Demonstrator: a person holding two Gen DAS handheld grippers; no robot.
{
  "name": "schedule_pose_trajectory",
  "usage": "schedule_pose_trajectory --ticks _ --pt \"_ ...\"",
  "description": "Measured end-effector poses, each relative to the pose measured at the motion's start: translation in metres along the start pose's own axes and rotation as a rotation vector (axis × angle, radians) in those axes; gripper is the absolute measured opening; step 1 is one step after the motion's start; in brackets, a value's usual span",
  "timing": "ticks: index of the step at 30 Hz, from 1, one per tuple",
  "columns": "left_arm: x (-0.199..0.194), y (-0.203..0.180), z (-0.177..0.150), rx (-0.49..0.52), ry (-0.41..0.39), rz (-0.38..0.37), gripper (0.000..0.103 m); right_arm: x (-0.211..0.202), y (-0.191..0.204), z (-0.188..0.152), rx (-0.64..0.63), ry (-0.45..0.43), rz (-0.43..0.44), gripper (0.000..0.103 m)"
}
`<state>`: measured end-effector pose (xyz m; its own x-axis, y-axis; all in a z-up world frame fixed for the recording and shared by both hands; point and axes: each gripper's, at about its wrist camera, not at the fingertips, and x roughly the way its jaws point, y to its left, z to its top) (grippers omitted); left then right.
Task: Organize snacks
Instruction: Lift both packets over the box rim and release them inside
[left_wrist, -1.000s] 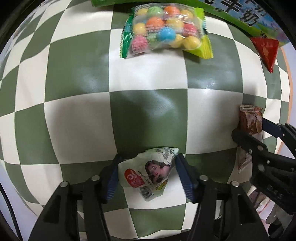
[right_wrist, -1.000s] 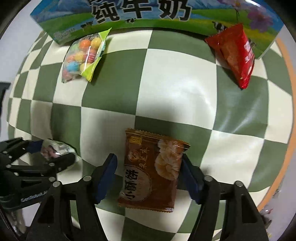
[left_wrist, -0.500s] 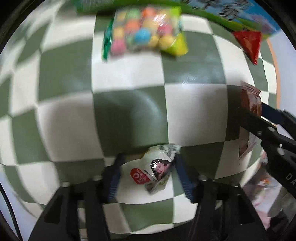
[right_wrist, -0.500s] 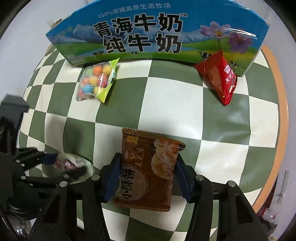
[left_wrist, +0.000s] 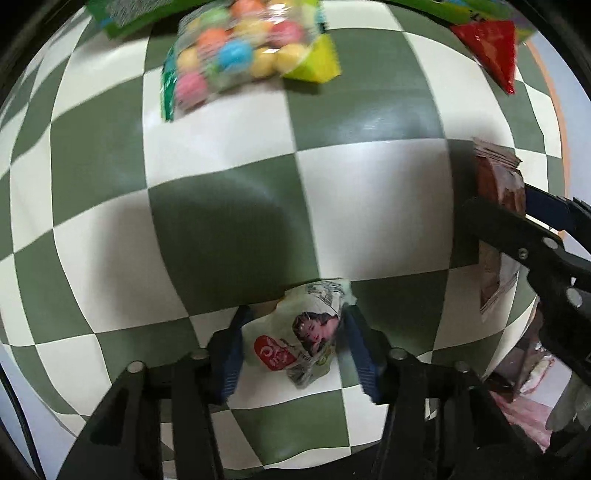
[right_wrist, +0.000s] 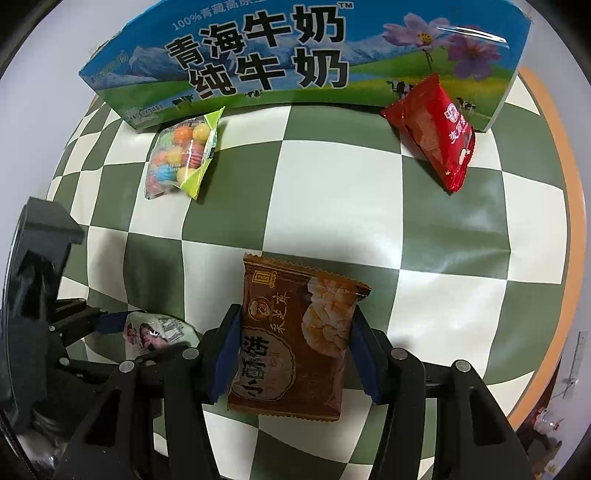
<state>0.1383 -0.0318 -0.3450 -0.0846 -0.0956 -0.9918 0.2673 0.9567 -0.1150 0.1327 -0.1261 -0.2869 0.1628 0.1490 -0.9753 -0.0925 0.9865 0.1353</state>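
Note:
My left gripper (left_wrist: 295, 339) is shut on a small white snack packet (left_wrist: 306, 339) with a woman's face and a red logo, held above the checkered cloth. My right gripper (right_wrist: 293, 343) is shut on a brown pastry packet (right_wrist: 295, 339), also lifted off the cloth. Each gripper shows in the other's view: the right gripper with the brown packet (left_wrist: 498, 188) at the right edge, the left gripper with the white packet (right_wrist: 155, 332) at the lower left. A bag of coloured candy balls (right_wrist: 181, 158) and a red packet (right_wrist: 432, 129) lie near the milk carton box (right_wrist: 258, 66).
The green and white checkered cloth (right_wrist: 332, 192) covers a round table with an orange rim (right_wrist: 569, 258). The candy bag (left_wrist: 236, 55) and red packet (left_wrist: 491, 48) lie at the far side in the left wrist view. Floor clutter shows beyond the table's right edge.
Both grippers have closed on their packets and lifted them off the cloth. The right wrist view has pulled back, so the whole milk box shows. The left view has shifted toward the candy bag.

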Motion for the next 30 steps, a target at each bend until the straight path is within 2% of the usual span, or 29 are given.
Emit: schedule_pose_trajectory --ticks 4,9,14,18,20,25,27,30 --pt "-0.012 -0.016 -0.003 0.011 -0.038 0.027 0.037 0.002 0.002 0.000 0.001 -0.008 -0.001 0.058" --pt "-0.037 -0.024 -0.012 0.008 -0.087 0.049 0.034 -0.008 -0.001 0.000 0.024 -0.031 0.012 0.058" --pt "-0.088 -0.008 -0.019 -0.035 -0.146 -0.006 0.034 -0.027 -0.004 0.003 0.042 -0.068 0.044 0.058" --pt "-0.147 0.001 -0.007 -0.065 -0.241 -0.073 0.034 -0.058 -0.005 0.015 0.052 -0.124 0.087 0.058" --pt "-0.178 0.000 0.003 -0.077 -0.302 -0.092 0.034 -0.080 -0.006 0.026 0.053 -0.171 0.112 0.058" --pt "-0.246 0.047 0.026 -0.116 -0.416 -0.152 0.034 -0.134 -0.008 0.063 0.045 -0.273 0.148 0.058" --pt "-0.264 0.048 0.039 -0.131 -0.450 -0.152 0.034 -0.152 -0.010 0.082 0.048 -0.311 0.165 0.058" --pt "-0.276 0.057 0.074 -0.143 -0.477 -0.148 0.034 -0.174 -0.015 0.121 0.036 -0.373 0.135 0.058"
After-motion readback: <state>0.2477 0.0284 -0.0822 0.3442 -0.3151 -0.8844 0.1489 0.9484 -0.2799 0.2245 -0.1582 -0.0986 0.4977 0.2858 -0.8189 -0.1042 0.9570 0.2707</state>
